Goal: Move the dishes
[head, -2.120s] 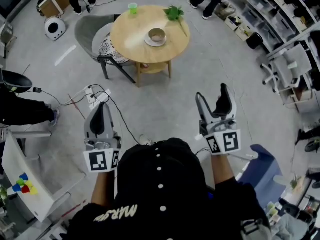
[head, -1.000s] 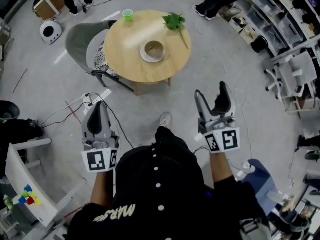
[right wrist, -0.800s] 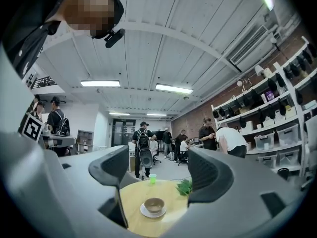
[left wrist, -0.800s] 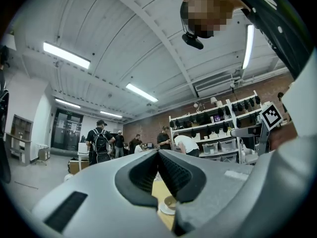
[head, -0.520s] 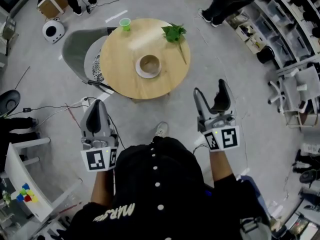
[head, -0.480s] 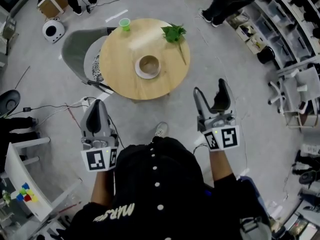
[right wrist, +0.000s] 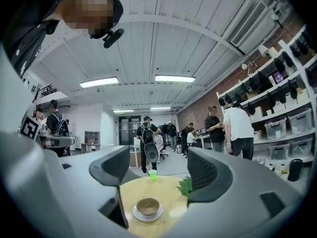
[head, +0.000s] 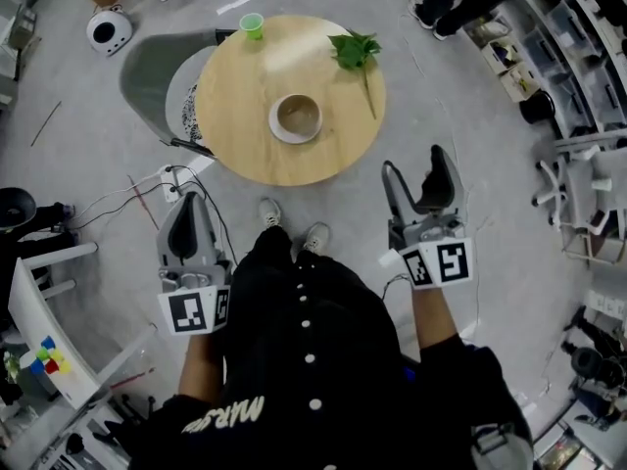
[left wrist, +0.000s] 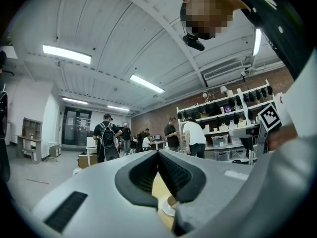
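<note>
A brown bowl [head: 297, 116] sits on a white saucer [head: 277, 130] near the middle of a round wooden table [head: 240, 140]. A green cup [head: 252, 25] stands at the table's far edge, and a leafy green sprig [head: 356, 51] lies to the right. My left gripper [head: 192, 204] is shut and empty, level, short of the table's near-left edge. My right gripper [head: 413, 164] is open with nothing between its jaws, just right of the table. The right gripper view frames the bowl [right wrist: 148, 206] between the jaws [right wrist: 159, 175]. In the left gripper view [left wrist: 158, 155] only a sliver of saucer [left wrist: 167, 209] shows.
A grey chair [head: 157, 62] with a patterned cushion is tucked under the table's left side. Cables [head: 137, 192] trail on the floor to the left. A white desk [head: 39, 331] with coloured blocks stands at the lower left. Shelving [head: 578, 76] lines the right. People stand in the background.
The table has drawn nearer to both grippers as the person walks up to it. Both grippers keep the same jaw state.
</note>
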Demonstrator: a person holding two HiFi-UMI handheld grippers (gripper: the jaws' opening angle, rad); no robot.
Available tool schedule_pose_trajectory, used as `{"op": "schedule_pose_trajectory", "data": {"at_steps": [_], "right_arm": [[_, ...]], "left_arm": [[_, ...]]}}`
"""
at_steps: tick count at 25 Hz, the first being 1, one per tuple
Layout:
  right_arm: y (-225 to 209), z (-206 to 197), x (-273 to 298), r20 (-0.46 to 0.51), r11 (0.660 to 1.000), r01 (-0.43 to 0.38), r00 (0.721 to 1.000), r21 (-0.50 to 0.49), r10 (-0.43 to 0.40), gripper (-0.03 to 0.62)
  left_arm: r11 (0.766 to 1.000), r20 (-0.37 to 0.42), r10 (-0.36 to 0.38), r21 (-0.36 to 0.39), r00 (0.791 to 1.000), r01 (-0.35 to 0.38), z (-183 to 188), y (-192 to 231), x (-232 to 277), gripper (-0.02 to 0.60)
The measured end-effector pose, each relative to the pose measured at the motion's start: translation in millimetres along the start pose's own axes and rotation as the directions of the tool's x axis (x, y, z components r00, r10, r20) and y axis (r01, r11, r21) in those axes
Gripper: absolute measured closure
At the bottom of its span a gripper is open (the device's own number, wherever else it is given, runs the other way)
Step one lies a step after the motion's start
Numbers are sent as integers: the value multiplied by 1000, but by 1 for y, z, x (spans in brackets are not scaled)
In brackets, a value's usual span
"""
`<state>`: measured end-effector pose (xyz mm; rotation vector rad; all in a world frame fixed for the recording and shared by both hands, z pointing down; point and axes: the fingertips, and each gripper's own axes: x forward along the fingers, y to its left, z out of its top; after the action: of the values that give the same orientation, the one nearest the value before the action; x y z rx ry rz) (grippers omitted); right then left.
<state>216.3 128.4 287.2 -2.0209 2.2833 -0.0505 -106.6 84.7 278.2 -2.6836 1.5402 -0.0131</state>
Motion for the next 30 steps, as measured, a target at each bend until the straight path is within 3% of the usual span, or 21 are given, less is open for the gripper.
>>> {"op": "schedule_pose_trajectory", "data": {"at_steps": [18,30], "right_arm": [[-30,18,115,15,995,87,996,-47,-86,244],[-32,7,196,-55,989,138,988,-57,-142,247]], "left_arm": [[994,71,-105,-3,992,106,13,51,145,578],[978,75,-203,-40,976,206,4,90,226,578]]}}
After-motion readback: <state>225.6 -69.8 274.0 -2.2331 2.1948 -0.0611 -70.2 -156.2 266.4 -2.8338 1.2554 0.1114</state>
